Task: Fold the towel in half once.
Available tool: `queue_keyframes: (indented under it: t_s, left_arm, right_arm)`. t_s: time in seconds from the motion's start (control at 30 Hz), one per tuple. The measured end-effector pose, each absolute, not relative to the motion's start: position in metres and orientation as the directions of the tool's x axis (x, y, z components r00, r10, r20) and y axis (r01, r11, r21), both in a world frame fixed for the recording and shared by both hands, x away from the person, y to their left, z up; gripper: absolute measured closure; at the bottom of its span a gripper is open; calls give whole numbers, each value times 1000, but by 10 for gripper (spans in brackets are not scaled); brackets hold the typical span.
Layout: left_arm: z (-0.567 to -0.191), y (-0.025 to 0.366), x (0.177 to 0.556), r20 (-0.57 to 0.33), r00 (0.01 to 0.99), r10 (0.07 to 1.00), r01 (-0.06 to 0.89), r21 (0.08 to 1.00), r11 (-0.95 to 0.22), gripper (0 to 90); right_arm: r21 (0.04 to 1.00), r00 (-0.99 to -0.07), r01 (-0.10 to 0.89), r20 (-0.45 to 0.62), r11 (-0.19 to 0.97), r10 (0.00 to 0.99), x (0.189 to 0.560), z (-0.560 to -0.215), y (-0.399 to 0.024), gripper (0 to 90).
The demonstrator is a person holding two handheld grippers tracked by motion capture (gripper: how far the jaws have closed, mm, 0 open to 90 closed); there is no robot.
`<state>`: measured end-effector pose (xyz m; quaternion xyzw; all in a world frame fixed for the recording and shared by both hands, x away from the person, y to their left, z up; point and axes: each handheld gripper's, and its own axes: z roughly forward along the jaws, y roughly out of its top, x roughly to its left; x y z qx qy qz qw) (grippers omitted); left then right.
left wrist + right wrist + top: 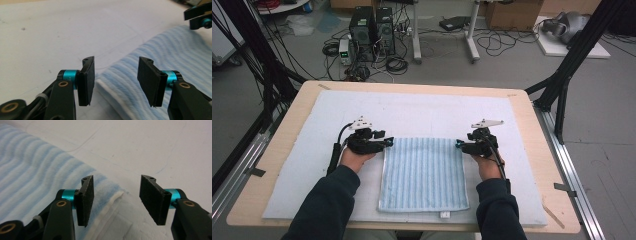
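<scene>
Holding my left claw (388, 142) and right claw (459, 144) wide at the far corners of the striped towel (423, 174), flat on the tabletop (297, 115).

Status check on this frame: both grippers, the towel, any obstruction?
Left gripper open at towel's far left corner. Right gripper open at far right corner. Towel flat on white mat, ungripped. Nothing in the way.

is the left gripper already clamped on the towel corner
No, in the left gripper view the left gripper stands open, its jaws apart with the corner of the striped towel lying flat between them, ungripped.
</scene>
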<state>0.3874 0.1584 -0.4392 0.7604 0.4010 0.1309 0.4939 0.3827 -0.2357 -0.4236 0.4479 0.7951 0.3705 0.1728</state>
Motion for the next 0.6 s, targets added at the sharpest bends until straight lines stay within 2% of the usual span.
queue_keyframes:
  t_s: [0.1, 0.23, 0.27, 0.37, 0.43, 0.6]
  left_arm:
    - [-445, 155, 395, -194, 617, 763, 512, 835, -202, 509]
    - [-452, 152, 397, -181, 614, 768, 539, 807, -241, 593]
    - [-452, 152, 397, -177, 614, 769, 542, 803, -248, 630]
    - [-452, 147, 396, -150, 625, 766, 535, 797, -281, 844]
    - [-452, 148, 397, -165, 612, 773, 550, 791, -267, 863]
    - [-451, 151, 402, -188, 570, 800, 555, 806, -205, 876]
  right_arm:
    - [718, -541, 607, 62, 339, 838, 392, -434, -234, 482]
    - [697, -557, 622, 74, 356, 827, 396, -442, -232, 566]
    - [701, -565, 617, 76, 359, 822, 396, -442, -233, 605]
    - [703, -591, 608, 93, 368, 801, 396, -442, -232, 793]
    - [704, -612, 592, 75, 393, 787, 395, -442, -229, 849]
    - [721, -597, 568, 28, 398, 801, 394, -439, -227, 863]
